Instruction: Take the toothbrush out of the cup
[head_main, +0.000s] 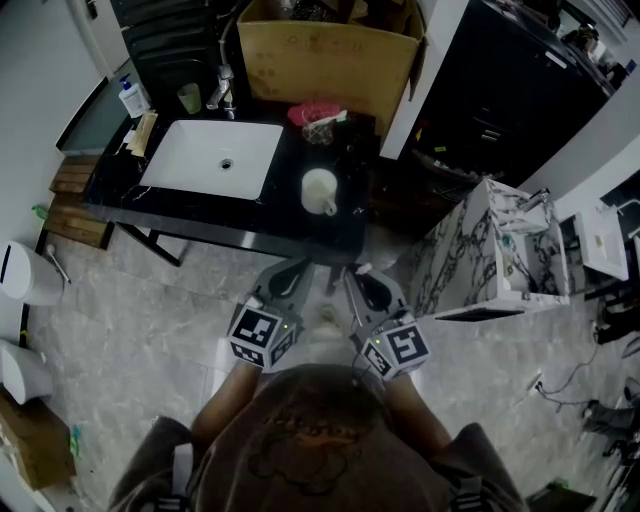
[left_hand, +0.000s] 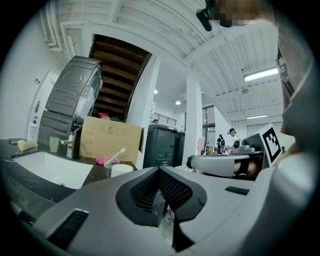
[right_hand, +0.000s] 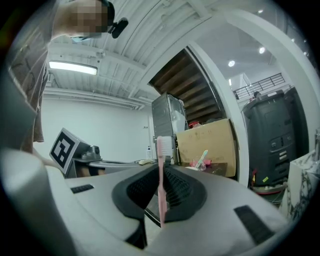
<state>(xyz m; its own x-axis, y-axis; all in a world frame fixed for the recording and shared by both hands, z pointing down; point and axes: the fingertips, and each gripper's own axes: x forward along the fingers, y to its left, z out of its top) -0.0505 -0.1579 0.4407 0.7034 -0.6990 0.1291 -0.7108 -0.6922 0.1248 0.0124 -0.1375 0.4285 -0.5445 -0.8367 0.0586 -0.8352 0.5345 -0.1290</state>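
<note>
**Off the counter: the brush looks already taken**

Over the floor in front of the black counter (head_main: 200, 215), the head view shows the left gripper (head_main: 295, 272) and the right gripper (head_main: 358, 285) close to the person's body and well apart from it. One white cup (head_main: 320, 190) stands near the counter's front edge, right of the single sink (head_main: 215, 160). No brush shows in it, though it is small here.

Through the left gripper view, that gripper's jaws are drawn together with nothing between them. One second toothbrush (left_hand: 116, 156) leans at the counter's back edge, perhaps in a clear glass.

Seen from the right gripper view, the jaws stand narrow, clamped on one pink toothbrush (right_hand: 162, 150), which is upright.

Judged so, the removal is done and at most setting the brush down is left. The count is two grippers, two toothbrushes and one cup.
</note>
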